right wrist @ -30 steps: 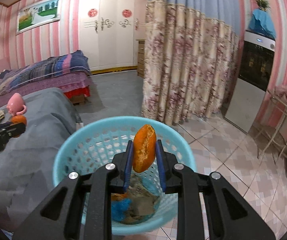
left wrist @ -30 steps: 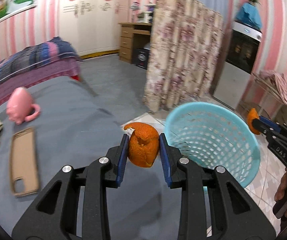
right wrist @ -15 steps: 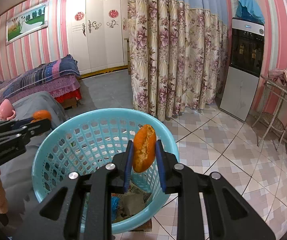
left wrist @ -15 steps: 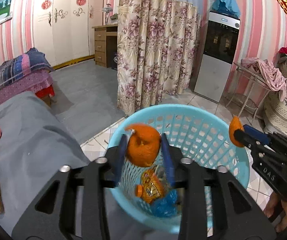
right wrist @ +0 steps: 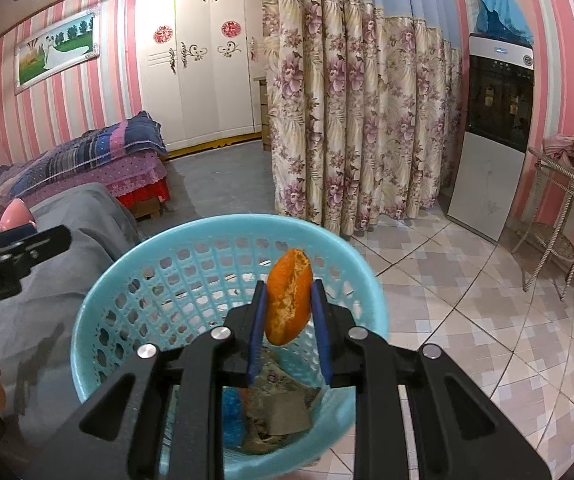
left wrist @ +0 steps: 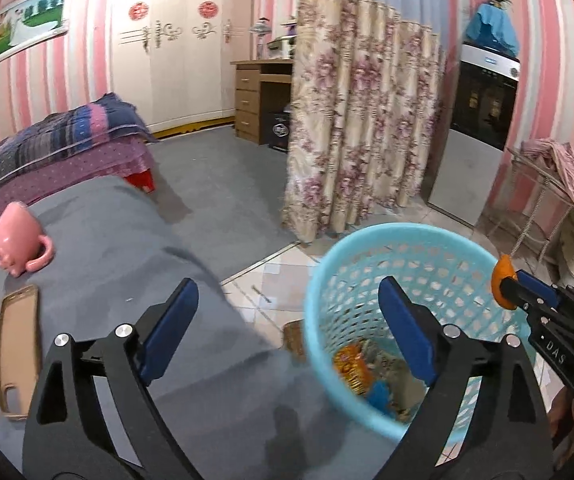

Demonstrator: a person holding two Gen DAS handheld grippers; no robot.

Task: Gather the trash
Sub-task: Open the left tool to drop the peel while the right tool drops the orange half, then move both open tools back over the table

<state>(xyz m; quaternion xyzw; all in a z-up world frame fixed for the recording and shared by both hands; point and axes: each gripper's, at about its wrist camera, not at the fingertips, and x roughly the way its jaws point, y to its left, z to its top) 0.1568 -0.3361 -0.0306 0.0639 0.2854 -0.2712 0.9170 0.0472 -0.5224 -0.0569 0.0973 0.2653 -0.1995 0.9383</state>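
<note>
Right gripper (right wrist: 289, 308) pinches a curled, pitted orange peel (right wrist: 289, 296) above the perforated turquoise plastic basket (right wrist: 99, 300) — crumpled wrappers lie inside. Left gripper (left wrist: 287, 320), its blue-padded jaws just opened wide and bare, hangs beside the basket's near rim.

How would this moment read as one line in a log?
left gripper: just opened, empty | right gripper: shut on orange peel over light-blue plastic mesh basket

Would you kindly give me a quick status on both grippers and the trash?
Left gripper open, empty, just opened. Right gripper shut on orange peel, above blue basket. Nothing blocking the drop.
</note>
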